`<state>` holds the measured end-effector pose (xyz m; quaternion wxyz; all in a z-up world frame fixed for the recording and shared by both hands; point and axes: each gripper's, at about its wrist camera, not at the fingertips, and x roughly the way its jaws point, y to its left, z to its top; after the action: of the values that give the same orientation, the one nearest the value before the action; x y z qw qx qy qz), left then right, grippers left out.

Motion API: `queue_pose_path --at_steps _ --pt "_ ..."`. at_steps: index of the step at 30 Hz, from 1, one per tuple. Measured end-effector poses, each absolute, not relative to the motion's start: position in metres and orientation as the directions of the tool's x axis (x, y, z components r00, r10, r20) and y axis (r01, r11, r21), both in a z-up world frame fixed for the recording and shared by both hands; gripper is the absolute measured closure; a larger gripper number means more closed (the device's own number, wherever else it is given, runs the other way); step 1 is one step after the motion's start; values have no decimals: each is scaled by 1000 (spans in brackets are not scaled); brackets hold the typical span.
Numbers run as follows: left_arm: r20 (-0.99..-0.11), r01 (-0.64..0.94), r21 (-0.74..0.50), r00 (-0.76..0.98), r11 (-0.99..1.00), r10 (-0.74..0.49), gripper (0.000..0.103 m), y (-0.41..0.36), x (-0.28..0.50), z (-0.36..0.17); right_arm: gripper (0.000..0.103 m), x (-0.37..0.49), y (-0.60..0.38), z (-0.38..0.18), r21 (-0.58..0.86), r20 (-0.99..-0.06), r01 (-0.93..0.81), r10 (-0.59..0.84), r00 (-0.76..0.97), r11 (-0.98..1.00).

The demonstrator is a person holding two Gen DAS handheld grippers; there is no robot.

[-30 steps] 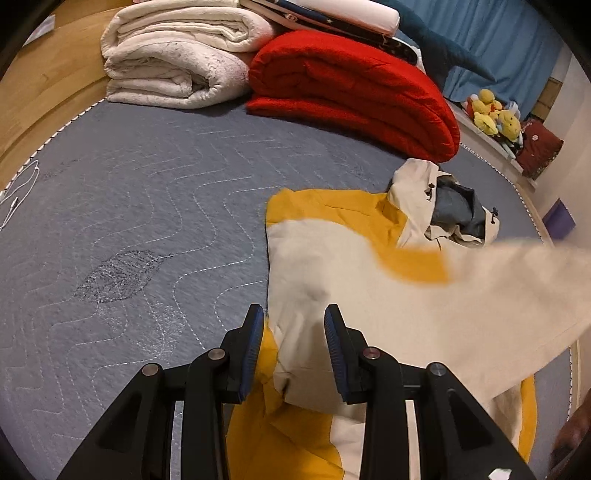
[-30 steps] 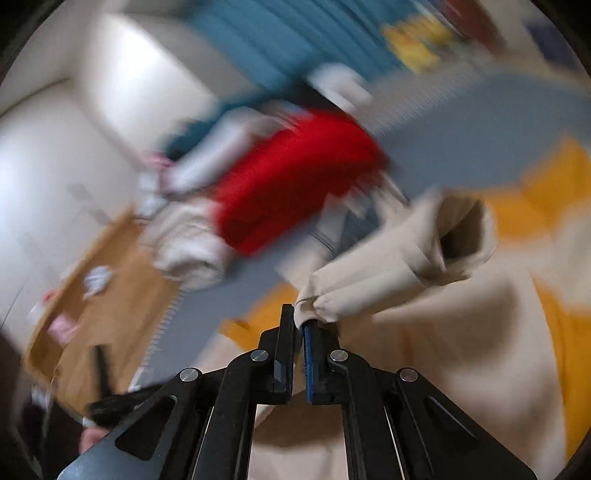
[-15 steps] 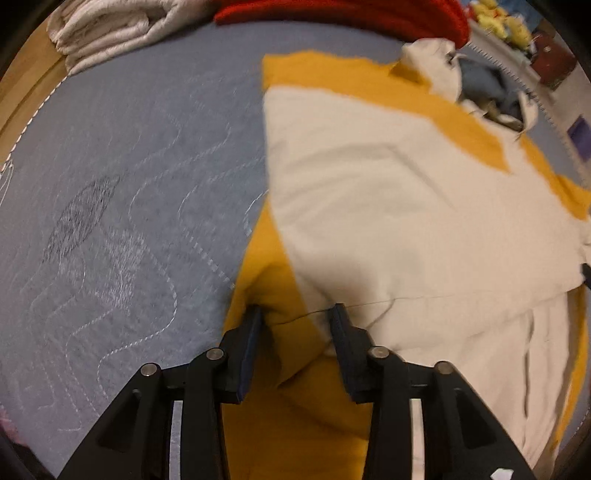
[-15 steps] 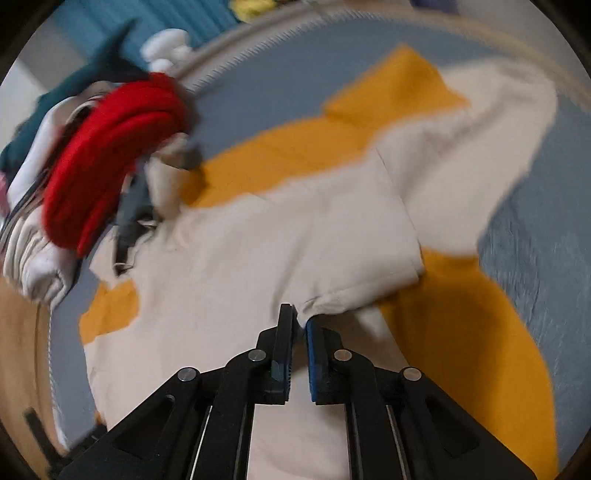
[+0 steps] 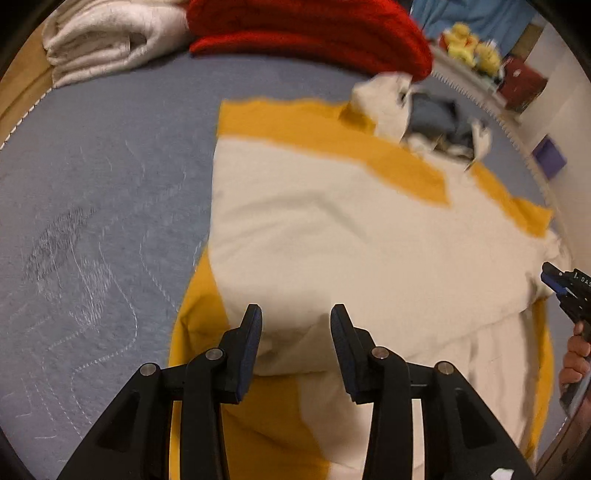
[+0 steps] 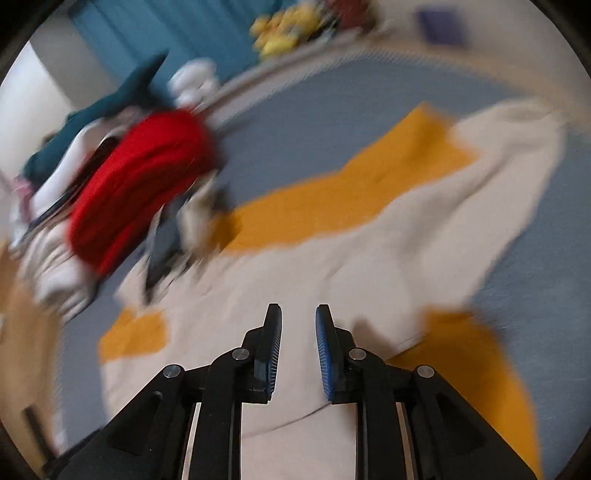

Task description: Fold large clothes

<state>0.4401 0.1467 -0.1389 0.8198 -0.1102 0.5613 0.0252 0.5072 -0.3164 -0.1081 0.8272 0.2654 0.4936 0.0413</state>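
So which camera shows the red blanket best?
The right wrist view: the whole folded red blanket shows there, though smeared by blur. The left wrist view shows it sharper, but the picture's top edge cuts it off.

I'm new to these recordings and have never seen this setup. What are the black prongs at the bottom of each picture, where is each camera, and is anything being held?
There is no robot: a person holds one handheld gripper in each hand, with a wide-angle camera on each looking along its two fingers. The black prongs are those fingers.

One picture is from the left gripper, the other from the right gripper; the right view is blurred. The right gripper also shows at the left view's right edge, with the person's hand on it.

A cream and yellow jacket lies spread on a grey quilted bed cover. Behind it are a folded red blanket and a folded white blanket.

Nothing is held. Both sets of jaws stand open above the cloth; the right jaws have just been opening, with nothing between them.
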Motion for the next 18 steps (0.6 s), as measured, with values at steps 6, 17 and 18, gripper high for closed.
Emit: queue_pose_path --at_steps 6,17,18 --pt "-934 -153 -113 355 982 -52 66 141 439 -130 82 508 -317 -152 394 -895 289 293 336 873" --pt "-944 -146 -76 328 986 -24 66 128 437 -132 80 501 -320 -137 375 -890 238 276 364 896" --pt "-928 -130 -55 372 990 -3 66 121 434 -117 80 501 -319 -129 355 -884 215 253 392 910"
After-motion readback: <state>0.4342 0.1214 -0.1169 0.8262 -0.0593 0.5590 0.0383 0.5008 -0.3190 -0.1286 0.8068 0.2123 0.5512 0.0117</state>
